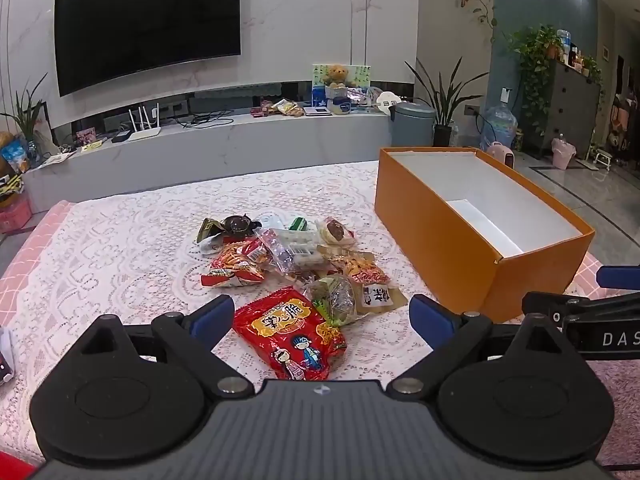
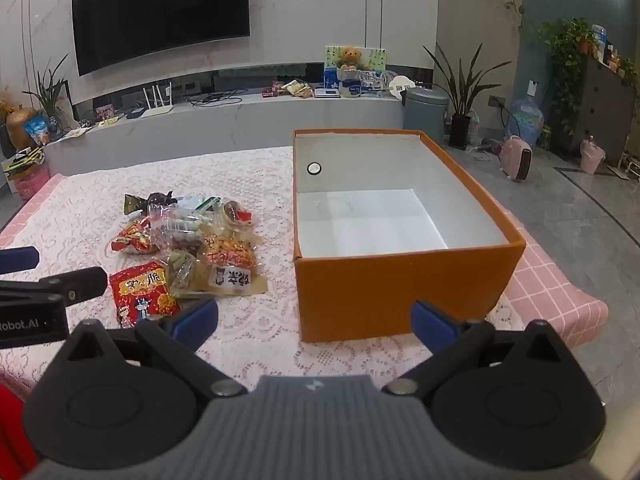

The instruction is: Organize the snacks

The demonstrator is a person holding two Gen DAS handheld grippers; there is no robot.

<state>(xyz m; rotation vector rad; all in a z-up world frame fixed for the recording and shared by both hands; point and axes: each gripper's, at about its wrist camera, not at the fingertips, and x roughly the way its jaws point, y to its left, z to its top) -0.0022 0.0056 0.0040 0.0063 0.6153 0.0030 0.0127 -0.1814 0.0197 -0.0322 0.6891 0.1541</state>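
So the orange cardboard box with the white inside (image 2: 400,284) sits open-topped on the white lace tablecloth (image 1: 120,248), and it's my landmark for everything here. Inside the box there's just a folded white sheet lying on the floor of it and a small round black-rimmed thing on the far wall. Left of the box is the heap of snack packets (image 1: 292,256) — crinkly plastic bags piled on each other, some clear, some orange-red, one tan with a white label. The packet nearest the camera side of the heap is the big red foil bag with cartoon kids on it (image 1: 290,336), lying flat on the lace and well apart from the box. Nothing sits between the heap and the box, only bare lace. Way behind the box is a grey lidded bin, a long-leafed potted plant, a low white shelf with a teddy bear and clutter, and a big black TV on the marble wall. The left gripper (image 1: 322,312) tilts downward over the near edge of the heap, blue pads spread wide with the red bag's top edge showing between them, not touching — released, nothing grasped. The right gripper (image 2: 314,320) tilts down too, aimed at the box's near wall, also spread wide and holding nothing.
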